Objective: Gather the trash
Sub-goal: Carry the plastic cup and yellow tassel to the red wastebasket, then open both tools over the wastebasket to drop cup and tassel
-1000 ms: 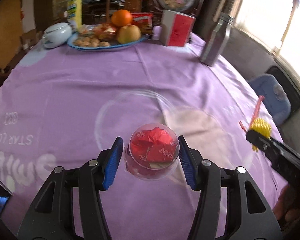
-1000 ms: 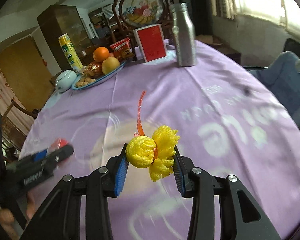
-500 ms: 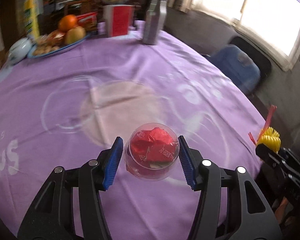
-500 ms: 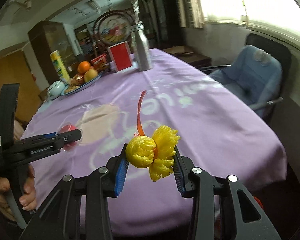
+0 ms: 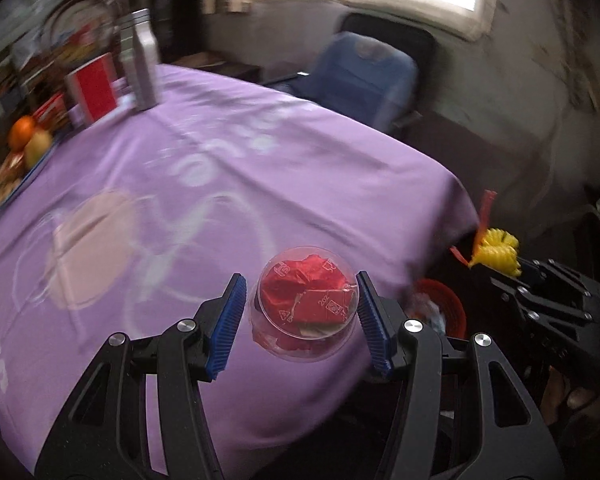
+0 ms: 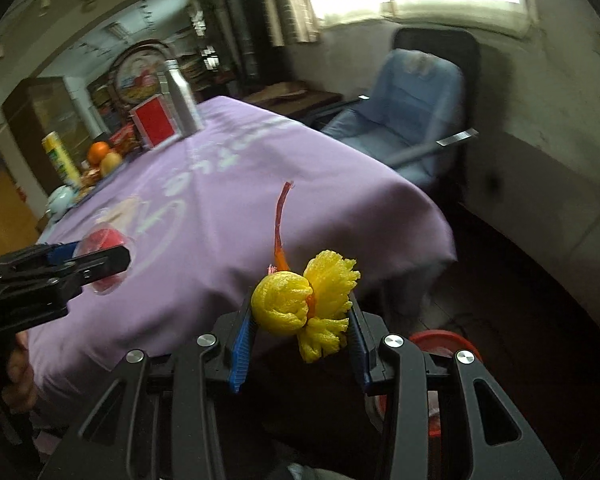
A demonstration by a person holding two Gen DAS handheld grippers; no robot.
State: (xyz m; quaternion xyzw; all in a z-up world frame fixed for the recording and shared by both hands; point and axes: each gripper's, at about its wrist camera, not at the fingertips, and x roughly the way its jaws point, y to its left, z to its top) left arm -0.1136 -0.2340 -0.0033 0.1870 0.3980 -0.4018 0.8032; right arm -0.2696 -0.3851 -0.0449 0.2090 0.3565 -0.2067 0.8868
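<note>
Two pieces of trash are in my grip. My left gripper [image 5: 300, 316] has its fingers [image 5: 230, 322] clamped on a clear plastic cup [image 5: 305, 311] stuffed with red wrappers, held above the near edge of the purple-clothed counter [image 5: 220, 168]. My right gripper [image 6: 300, 332] has its fingers pinched on a yellow foam net [image 6: 306, 308] with a red strip, past the counter's corner. I see a red bin [image 6: 456, 344] on the floor below it.

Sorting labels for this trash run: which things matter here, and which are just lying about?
Job: clear cup of red wrappers in left gripper; yellow foam net in right gripper; red bin.
Lying about: metal bottle, red box, fruit plate, blue chair.
</note>
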